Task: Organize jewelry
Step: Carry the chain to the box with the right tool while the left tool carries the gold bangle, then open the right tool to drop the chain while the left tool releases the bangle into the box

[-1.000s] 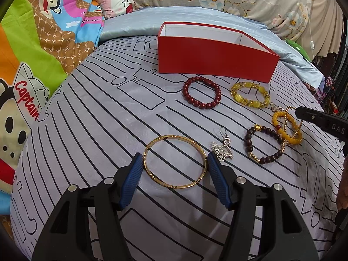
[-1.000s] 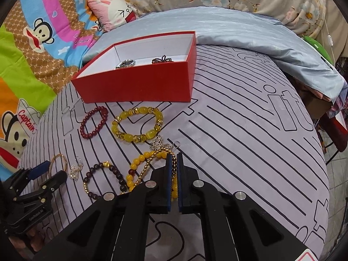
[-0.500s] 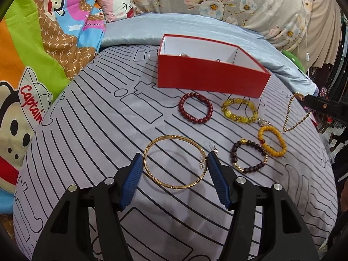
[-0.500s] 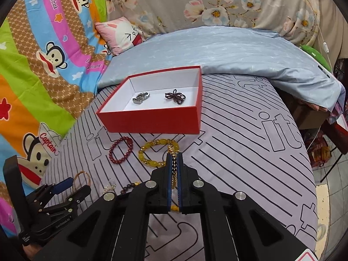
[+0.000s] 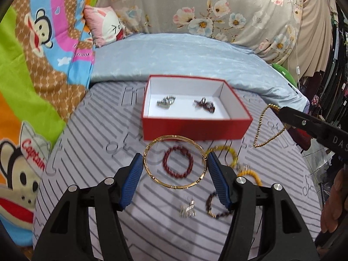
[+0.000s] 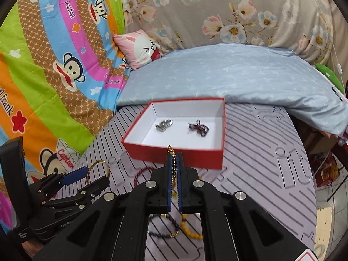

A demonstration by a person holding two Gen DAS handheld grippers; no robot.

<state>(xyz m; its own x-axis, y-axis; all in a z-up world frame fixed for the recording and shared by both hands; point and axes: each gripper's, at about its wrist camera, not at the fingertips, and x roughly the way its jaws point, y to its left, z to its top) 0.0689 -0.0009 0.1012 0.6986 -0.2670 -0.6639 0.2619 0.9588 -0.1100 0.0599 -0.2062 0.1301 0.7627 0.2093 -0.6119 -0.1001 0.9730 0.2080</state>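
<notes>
Two claws, each grasping jewelry above the bed.
Left claw (image 5: 175, 166) clamps a thin gold bangle (image 5: 174, 161) across its width; right claw (image 6: 174, 163) is clenched on a gold beaded chain (image 5: 266, 126), dangling in a loop beside the red box (image 6: 178, 152) with two dark pieces inside.

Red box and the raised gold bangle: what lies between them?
Nothing solid. In the left wrist view the gold bangle, held by the left gripper, reaches the red box's front wall; only striped bedsheet shows there.
</notes>
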